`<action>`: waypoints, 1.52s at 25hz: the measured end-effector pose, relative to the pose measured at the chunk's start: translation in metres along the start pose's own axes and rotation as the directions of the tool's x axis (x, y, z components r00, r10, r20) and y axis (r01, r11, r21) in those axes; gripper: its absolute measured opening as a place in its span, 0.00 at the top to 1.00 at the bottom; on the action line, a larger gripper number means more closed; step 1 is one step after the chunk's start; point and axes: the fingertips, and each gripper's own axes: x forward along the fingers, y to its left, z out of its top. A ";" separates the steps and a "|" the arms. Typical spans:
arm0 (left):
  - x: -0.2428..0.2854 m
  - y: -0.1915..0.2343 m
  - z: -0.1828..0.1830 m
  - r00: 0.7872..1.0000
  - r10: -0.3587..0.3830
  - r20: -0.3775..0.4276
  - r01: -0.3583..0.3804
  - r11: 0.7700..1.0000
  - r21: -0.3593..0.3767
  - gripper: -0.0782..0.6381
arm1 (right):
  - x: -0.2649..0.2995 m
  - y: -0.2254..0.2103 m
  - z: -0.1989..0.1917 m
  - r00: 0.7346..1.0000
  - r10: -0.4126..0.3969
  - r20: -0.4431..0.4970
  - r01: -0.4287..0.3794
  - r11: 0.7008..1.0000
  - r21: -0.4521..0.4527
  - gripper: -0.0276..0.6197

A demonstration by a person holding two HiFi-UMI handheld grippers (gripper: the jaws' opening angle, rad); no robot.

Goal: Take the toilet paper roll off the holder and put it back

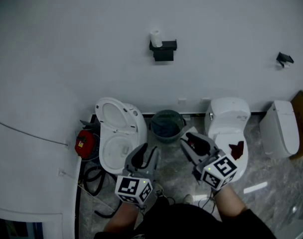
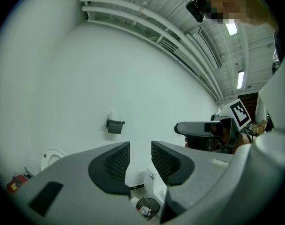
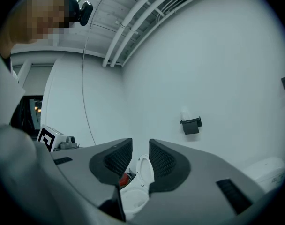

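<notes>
High on the white wall a white toilet paper roll [image 1: 156, 38] stands upright on top of a black holder [image 1: 164, 50]. Both grippers are well short of it, down by the person's body. My left gripper [image 1: 144, 154] is open with nothing between its fingers. My right gripper [image 1: 191, 142] is likewise open and empty. In the left gripper view the holder [image 2: 115, 125] shows small, left of the open left gripper [image 2: 140, 156], and the right gripper's body [image 2: 206, 129] is at the right. In the right gripper view the holder [image 3: 191, 125] lies up and right of the open right gripper [image 3: 140, 156].
Below the holder, along the wall, stand a toilet with its lid up [image 1: 119, 133], a grey waste bin [image 1: 166, 125] and a closed white toilet [image 1: 228, 128]. A red object [image 1: 84, 144] and hoses lie at the left. Another white fixture [image 1: 281, 128] and a black wall fitting [image 1: 284, 59] are at the right.
</notes>
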 end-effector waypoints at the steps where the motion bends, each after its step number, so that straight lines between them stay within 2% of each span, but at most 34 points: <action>1: 0.002 0.009 0.002 1.000 -0.006 0.001 0.006 1.000 -0.001 0.71 | 0.009 0.000 0.001 1.000 -0.007 0.000 0.007 1.000 -0.001 0.78; 10: 0.021 0.083 0.014 0.999 -0.041 0.008 0.042 0.999 -0.016 0.71 | 0.081 0.003 0.002 0.999 -0.053 -0.001 0.053 0.999 -0.010 0.78; 17: 0.036 0.115 0.016 0.998 -0.070 0.005 0.070 0.997 -0.017 0.71 | 0.112 -0.001 -0.001 0.996 -0.085 0.012 0.085 0.996 -0.002 0.78; 27: 0.068 0.110 0.015 0.995 -0.095 -0.014 0.095 0.995 -0.010 0.70 | 0.114 -0.033 0.004 0.993 -0.118 0.030 0.118 0.993 0.021 0.78; 32: 0.102 0.101 0.018 0.998 -0.062 -0.013 0.062 0.998 0.002 0.70 | 0.119 -0.067 0.015 0.996 -0.083 0.043 0.081 0.996 0.028 0.77; 38: 0.157 0.083 0.031 1.000 -0.006 -0.004 0.006 1.000 0.014 0.70 | 0.125 -0.130 0.037 0.998 -0.026 0.053 0.024 0.999 0.039 0.77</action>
